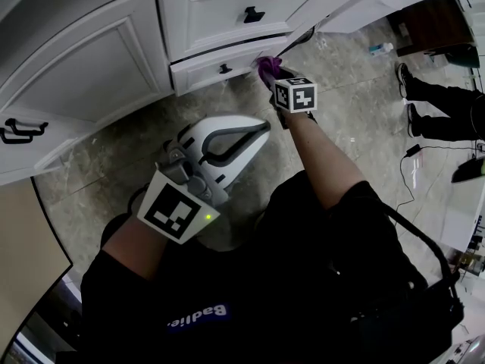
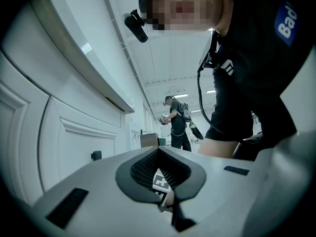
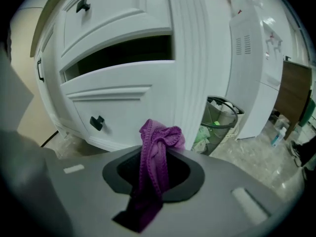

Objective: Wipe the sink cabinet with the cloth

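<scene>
Purple cloth (image 3: 160,135): bunched and knotted, pinched in your right gripper (image 1: 273,79), whose jaws are closed on its middle. A knot sticks out past the tips and a tail hangs back into the gripper's hollow. The cloth sits low at the right corner of the white sink cabinet (image 1: 91,67), at the right end of the lower drawer (image 3: 118,102), in front of the fluted corner post (image 3: 190,68). Touching the wood or just off it: can't tell from either view. The lower drawer stands pulled out a little, with a dark gap above its front. It has a black handle (image 3: 96,123); the upper drawer (image 1: 220,14) has one too. Your right arm reaches forward and down to that corner, marker cube (image 1: 295,95) facing up. Your left gripper (image 1: 254,136): jaws brought together, nothing between them. It is held low near your body over the stone-pattern floor (image 1: 356,120), clear of the cabinet front, tips aimed toward the right gripper. At the cabinet's left part, a door (image 1: 83,74) with a black pull (image 1: 20,130). Beyond the cabinet's right corner, a wire bin (image 3: 223,120) with green scraps in it stands on the floor, then a tall white unit (image 3: 252,58). A second person's legs (image 1: 432,105) show at the right edge of the head view.
</scene>
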`<control>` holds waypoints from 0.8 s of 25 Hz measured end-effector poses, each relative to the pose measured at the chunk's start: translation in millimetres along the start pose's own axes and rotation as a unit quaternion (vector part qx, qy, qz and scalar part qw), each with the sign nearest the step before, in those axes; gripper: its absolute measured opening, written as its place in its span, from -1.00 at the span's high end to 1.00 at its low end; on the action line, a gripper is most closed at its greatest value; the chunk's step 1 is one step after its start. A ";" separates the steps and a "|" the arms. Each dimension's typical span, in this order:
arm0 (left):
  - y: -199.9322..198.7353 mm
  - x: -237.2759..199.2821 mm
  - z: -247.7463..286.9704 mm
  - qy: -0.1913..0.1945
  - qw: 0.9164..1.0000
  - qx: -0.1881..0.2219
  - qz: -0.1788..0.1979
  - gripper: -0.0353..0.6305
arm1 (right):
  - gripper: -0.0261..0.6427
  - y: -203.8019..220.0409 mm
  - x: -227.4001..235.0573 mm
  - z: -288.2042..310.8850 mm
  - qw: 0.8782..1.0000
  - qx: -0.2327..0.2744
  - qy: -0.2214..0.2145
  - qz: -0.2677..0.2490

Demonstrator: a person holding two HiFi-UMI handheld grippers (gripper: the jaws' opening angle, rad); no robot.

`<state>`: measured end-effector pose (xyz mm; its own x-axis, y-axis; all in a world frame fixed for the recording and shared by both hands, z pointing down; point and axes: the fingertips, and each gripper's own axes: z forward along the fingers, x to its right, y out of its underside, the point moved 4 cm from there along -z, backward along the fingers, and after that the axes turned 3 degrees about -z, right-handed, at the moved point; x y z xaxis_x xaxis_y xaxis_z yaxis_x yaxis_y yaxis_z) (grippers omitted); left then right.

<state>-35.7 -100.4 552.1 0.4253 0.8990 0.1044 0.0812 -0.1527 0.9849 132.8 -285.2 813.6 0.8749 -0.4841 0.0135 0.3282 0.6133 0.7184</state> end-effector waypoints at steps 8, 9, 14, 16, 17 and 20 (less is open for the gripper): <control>3.3 -3.3 -5.4 -0.005 1.000 -0.003 -0.003 0.93 | 0.68 5.9 -90.8 23.2 0.996 0.008 -0.075 -0.052; 2.9 -3.6 -5.9 -0.005 1.000 -0.003 -0.003 0.93 | 0.68 4.6 -101.5 23.7 0.995 0.013 -0.084 -0.054; 1.8 -3.6 -6.4 -0.002 1.000 0.000 -0.001 0.93 | 0.68 -7.3 -146.0 23.1 0.991 0.032 -0.115 -0.052; 1.5 -3.1 -6.5 0.000 1.000 0.001 -0.001 0.93 | 0.68 -10.3 -154.1 23.6 0.992 0.035 -0.120 -0.033; 1.2 -2.7 -6.5 0.001 1.000 0.001 -0.001 0.93 | 0.68 -10.9 -156.0 24.1 0.992 0.036 -0.120 -0.025; 1.0 -1.6 -5.8 0.003 1.000 0.003 -0.002 0.93 | 0.68 -8.5 -156.7 27.5 0.992 0.035 -0.121 -0.001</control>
<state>-41.5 -99.6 553.7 0.4204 0.9016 0.1016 0.0872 -0.1516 0.9846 -16.9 -231.7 824.5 0.7601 -0.6265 0.1725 0.2972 0.5712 0.7651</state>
